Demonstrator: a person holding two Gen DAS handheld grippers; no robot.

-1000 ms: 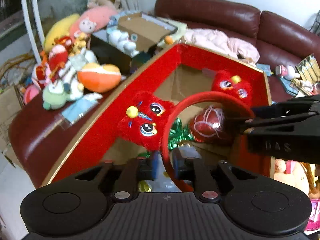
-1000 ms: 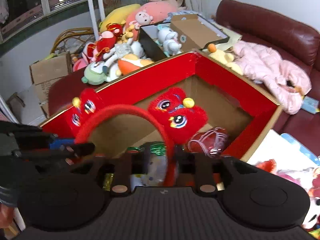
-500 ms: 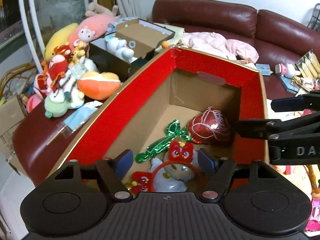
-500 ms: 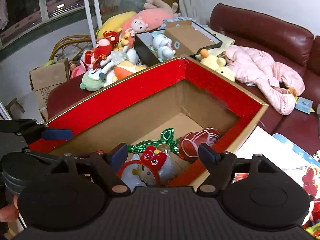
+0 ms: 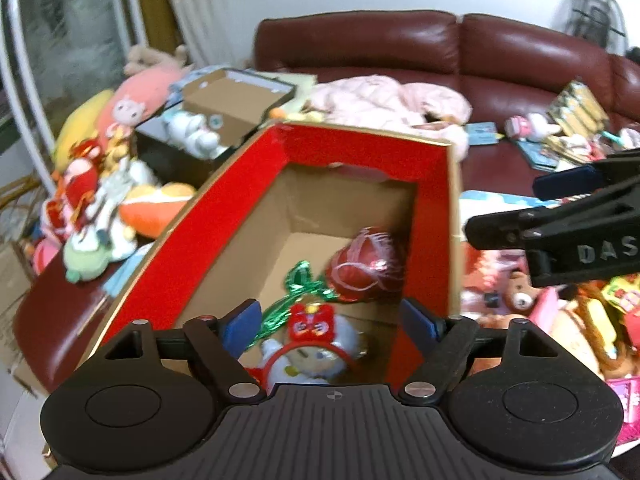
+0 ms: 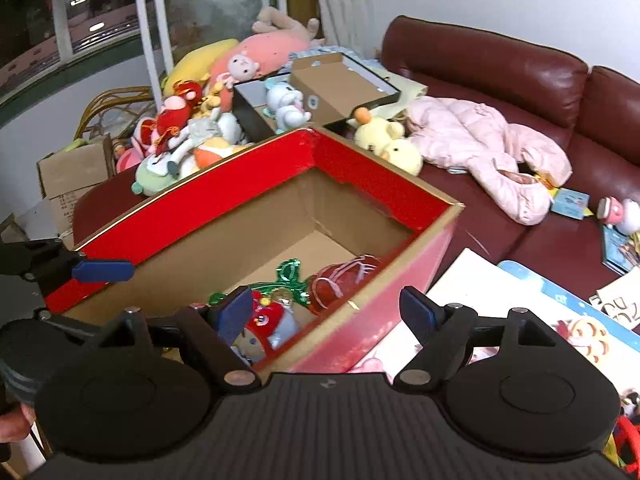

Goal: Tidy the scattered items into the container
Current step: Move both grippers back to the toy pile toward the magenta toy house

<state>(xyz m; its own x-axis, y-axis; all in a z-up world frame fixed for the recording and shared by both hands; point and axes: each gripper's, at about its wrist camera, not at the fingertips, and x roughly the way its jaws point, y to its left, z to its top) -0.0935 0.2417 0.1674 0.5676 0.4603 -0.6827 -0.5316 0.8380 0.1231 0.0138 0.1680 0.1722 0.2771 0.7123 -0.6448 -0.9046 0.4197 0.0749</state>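
The red cardboard box (image 5: 352, 140) stands open below both grippers. Inside it the red headband with lion faces (image 5: 311, 322) lies on a white plush doll (image 5: 308, 356), beside a red foil ball (image 5: 366, 270) and green foil leaves (image 5: 296, 292). My left gripper (image 5: 329, 322) hangs above the box's near end, its jaws opening with nothing between the pads. My right gripper (image 6: 326, 312) is open and bare over the box's near right wall (image 6: 360, 320); its fingers (image 5: 560, 216) show at the right of the left wrist view.
A heap of plush toys (image 6: 188, 136) and a brown shoe box (image 6: 340, 84) lie behind the red box. A pink jacket (image 6: 488, 148) sprawls on the dark red sofa (image 6: 500, 68). Picture books (image 6: 520, 312) and small toys (image 5: 560, 320) litter the right side.
A second ago both grippers held the red headband over the box. It was let go and now lies inside on the plush doll. Both jaws have spread and both grippers have drawn back.
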